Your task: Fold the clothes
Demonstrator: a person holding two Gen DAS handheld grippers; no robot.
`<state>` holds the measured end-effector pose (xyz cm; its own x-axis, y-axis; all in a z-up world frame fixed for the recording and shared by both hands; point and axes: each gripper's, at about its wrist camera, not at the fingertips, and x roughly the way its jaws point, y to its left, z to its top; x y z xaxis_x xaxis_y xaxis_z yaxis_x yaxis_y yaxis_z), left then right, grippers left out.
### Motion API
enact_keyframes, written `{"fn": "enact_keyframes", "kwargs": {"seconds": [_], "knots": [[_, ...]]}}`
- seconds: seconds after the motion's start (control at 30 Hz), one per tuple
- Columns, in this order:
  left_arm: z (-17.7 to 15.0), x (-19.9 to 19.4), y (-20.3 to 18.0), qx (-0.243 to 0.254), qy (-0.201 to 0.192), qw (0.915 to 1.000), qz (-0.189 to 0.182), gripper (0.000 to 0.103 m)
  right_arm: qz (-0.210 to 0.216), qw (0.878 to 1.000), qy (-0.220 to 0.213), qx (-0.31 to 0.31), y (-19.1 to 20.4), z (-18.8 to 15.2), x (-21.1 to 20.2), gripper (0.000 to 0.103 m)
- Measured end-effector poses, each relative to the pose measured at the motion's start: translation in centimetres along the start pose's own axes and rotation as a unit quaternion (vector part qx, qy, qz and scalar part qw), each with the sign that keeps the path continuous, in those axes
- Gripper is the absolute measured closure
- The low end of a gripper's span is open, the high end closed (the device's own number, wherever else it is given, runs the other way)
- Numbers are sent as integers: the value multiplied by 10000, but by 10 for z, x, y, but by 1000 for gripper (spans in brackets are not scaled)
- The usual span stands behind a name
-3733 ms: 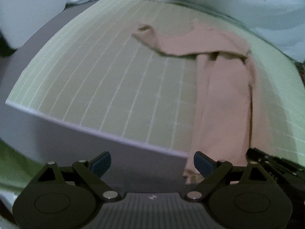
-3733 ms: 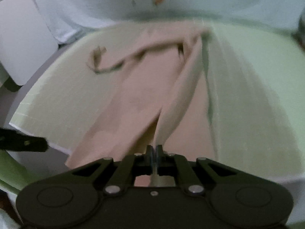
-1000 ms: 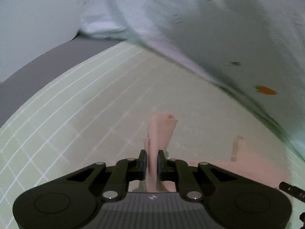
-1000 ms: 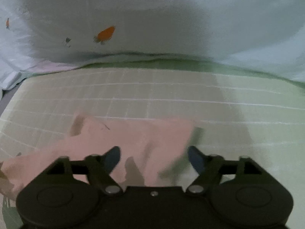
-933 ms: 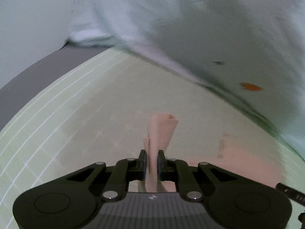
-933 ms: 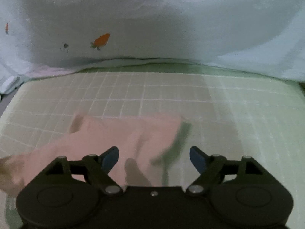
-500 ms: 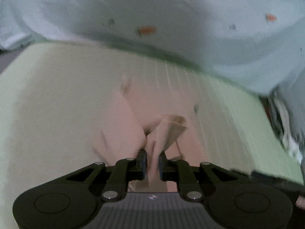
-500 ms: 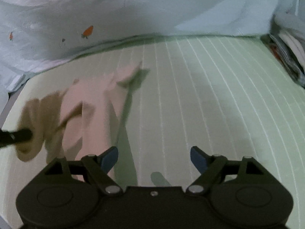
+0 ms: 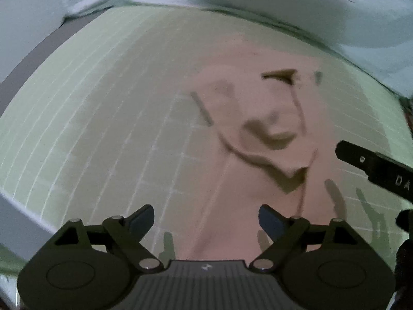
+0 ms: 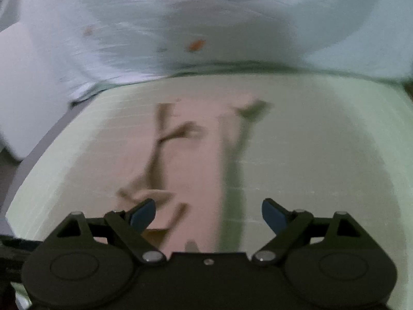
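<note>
A pink garment (image 9: 271, 134) lies rumpled on the green grid mat (image 9: 103, 103), with a loose flap (image 9: 286, 168) folded across its middle. My left gripper (image 9: 206, 217) hovers over the garment's near edge. Its jaws are opening, and the pads touch no cloth. In the right wrist view the garment (image 10: 191, 160) stretches away as a long strip on the mat (image 10: 309, 142). My right gripper (image 10: 209, 211) hangs above its near end, jaws opening and holding nothing. The right gripper's black finger (image 9: 374, 165) juts in at the left wrist view's right edge.
A pale blue sheet with small orange prints (image 9: 284, 5) (image 10: 206, 25) is bunched along the mat's far side. A grey surface (image 9: 38, 59) borders the mat on the left. A white object (image 10: 25, 103) sits beyond the mat's left corner.
The left gripper was shut on a pink fold and has let it go; the fold now lies on the garment. Both grippers have drawn back from the far edge; the right stayed open.
</note>
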<state>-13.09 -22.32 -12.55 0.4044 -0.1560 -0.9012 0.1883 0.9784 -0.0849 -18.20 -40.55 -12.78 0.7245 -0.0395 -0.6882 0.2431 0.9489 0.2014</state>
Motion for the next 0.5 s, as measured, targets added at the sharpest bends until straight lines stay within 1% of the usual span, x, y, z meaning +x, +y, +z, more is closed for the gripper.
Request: {"fn": "enact_keyframes", "kwargs": {"seconds": [0.03,0.07,0.1,0.17,0.27,0.37,0.4,0.43,0.5], "knots": [[-1,0,4,-74,28,10000,35,15,84,9999,12,-93,8,0,4,16],[-2,-2,8,-95,30,9999,50,15,167,9997,29,-178,15,0,7,25],[-2,-4,12,-90,42,9999,66,15,219,9996,135,-81,19,-1,13,39],[-1,-9,18,-67,60,9999,137,15,323,9988,346,117,25,-1,23,57],[-1,-19,25,21,-40,9999,119,15,427,9954,582,631,27,-5,37,56],[0,-24,32,113,-57,9999,100,15,317,9916,760,996,28,-11,49,55],[0,-25,35,148,-58,9998,88,15,306,9907,745,1095,28,-11,50,57],[1,-26,37,183,-60,9998,76,15,319,9901,699,1177,28,-12,50,62],[2,-28,40,241,-64,9997,60,15,336,9890,644,1292,30,-13,51,101]]}}
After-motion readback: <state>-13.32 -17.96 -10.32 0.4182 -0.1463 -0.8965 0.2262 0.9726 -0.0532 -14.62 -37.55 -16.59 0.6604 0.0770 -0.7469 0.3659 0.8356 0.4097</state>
